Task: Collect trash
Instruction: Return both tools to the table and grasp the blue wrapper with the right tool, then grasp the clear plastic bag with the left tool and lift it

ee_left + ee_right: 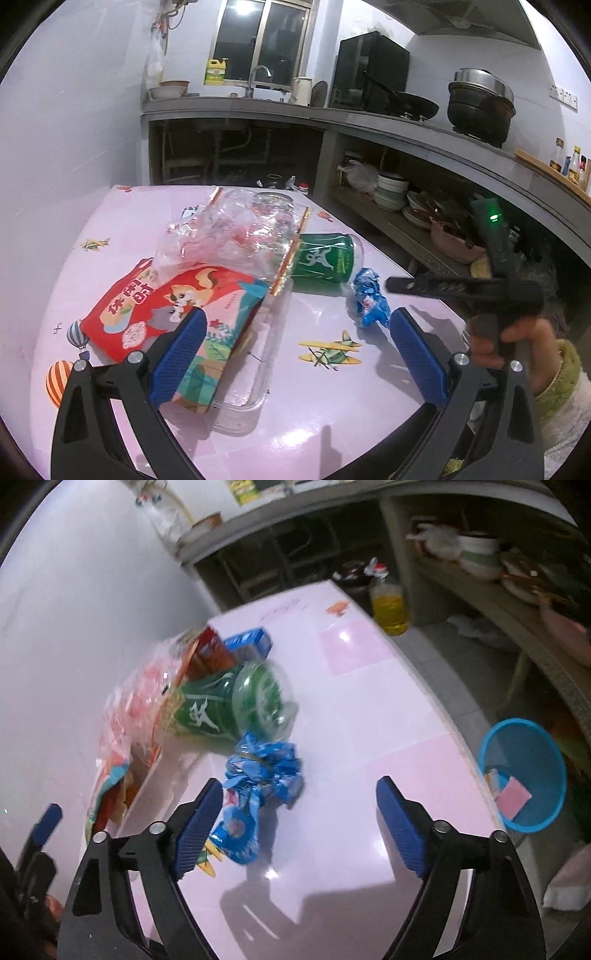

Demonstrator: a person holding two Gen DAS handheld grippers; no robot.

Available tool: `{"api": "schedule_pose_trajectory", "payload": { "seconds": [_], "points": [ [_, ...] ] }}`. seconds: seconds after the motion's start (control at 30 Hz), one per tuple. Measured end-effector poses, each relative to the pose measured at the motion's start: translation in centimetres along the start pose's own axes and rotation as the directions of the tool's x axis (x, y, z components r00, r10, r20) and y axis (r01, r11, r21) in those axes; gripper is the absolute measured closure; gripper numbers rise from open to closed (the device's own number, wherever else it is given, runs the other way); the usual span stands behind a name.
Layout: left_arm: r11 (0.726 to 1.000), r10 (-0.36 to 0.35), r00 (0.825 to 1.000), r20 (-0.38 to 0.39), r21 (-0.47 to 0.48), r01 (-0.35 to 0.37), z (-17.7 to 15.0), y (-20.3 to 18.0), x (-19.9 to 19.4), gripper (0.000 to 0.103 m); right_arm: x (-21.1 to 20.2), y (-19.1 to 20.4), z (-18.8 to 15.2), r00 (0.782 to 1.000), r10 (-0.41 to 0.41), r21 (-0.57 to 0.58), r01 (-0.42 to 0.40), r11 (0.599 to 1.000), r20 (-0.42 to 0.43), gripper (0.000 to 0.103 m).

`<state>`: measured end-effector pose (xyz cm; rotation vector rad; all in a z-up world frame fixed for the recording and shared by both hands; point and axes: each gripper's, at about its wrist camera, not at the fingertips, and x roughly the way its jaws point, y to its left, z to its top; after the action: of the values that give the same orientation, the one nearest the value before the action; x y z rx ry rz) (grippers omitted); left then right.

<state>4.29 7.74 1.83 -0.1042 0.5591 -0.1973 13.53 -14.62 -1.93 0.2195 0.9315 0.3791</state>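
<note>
A pile of trash lies on the pink table (332,413): a red snack bag (147,310), a clear plastic bag (236,236), a clear tray (255,373), a green cup (325,262) on its side and a crumpled blue wrapper (369,301). My left gripper (299,352) is open; its left pad overlaps the red bag's edge. My right gripper (299,827) is open over the table (369,701), pointing down. The blue wrapper (258,775) lies between its fingers, close to the left pad (197,827). The green cup (229,705) lies just beyond.
A blue waste bin (524,771) with some paper inside stands on the floor, right of the table edge. A yellow oil bottle (388,605) stands on the floor beyond the table. A hand (517,332) with a green cuff holds the right tool. Kitchen counter and shelves lie behind.
</note>
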Motion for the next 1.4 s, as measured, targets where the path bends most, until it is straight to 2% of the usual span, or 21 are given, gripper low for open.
{"api": "schedule_pose_trajectory", "payload": {
  "seconds": [0.23,0.43,0.5,0.6,0.7,0.77,1.07,1.23,1.4],
  "points": [
    [0.999,0.043,0.999,-0.017,-0.009,-0.043,0.9,0.7,0.6,0.006,3.1,1.7,0.5,0.997,-0.020,-0.055,0.016,0.998,-0.070,0.039],
    [0.996,0.081,0.997,-0.015,-0.032,-0.082,2.8,1.4,1.7,0.006,3.2,1.9,0.3,0.997,-0.032,-0.076,0.026,0.997,-0.075,0.056],
    [0.995,0.102,0.994,-0.026,-0.013,-0.102,3.5,1.2,2.5,0.006,3.2,1.6,0.3,0.997,-0.035,-0.075,0.030,0.997,-0.072,0.064],
    [0.990,0.139,0.990,-0.025,0.026,-0.139,4.1,0.7,3.4,0.006,2.9,1.0,0.4,0.997,-0.029,-0.064,0.025,0.998,-0.072,0.070],
    [0.977,0.203,0.979,-0.026,0.073,-0.201,5.0,0.4,4.3,0.008,2.6,0.6,0.1,0.997,-0.026,-0.062,0.021,0.998,-0.068,0.073],
    [0.975,0.215,0.976,-0.037,0.074,-0.212,5.6,0.6,4.8,0.010,2.3,0.4,-0.1,0.998,-0.024,-0.060,0.020,0.998,-0.066,0.073],
    [0.970,0.237,0.964,-0.122,0.079,-0.229,7.9,2.0,8.3,0.032,2.1,-0.5,-0.1,0.999,0.001,-0.052,-0.004,0.999,-0.052,0.074],
    [0.947,0.299,0.944,-0.142,0.163,-0.275,8.2,1.9,10.4,0.046,2.3,-0.6,-0.2,0.999,0.013,-0.045,-0.015,0.999,-0.049,0.074],
    [0.935,0.320,0.932,-0.171,0.215,-0.281,8.0,1.9,11.7,0.069,2.2,-0.7,-0.1,0.999,0.016,-0.045,-0.018,0.999,-0.048,0.074]
  ]
}}
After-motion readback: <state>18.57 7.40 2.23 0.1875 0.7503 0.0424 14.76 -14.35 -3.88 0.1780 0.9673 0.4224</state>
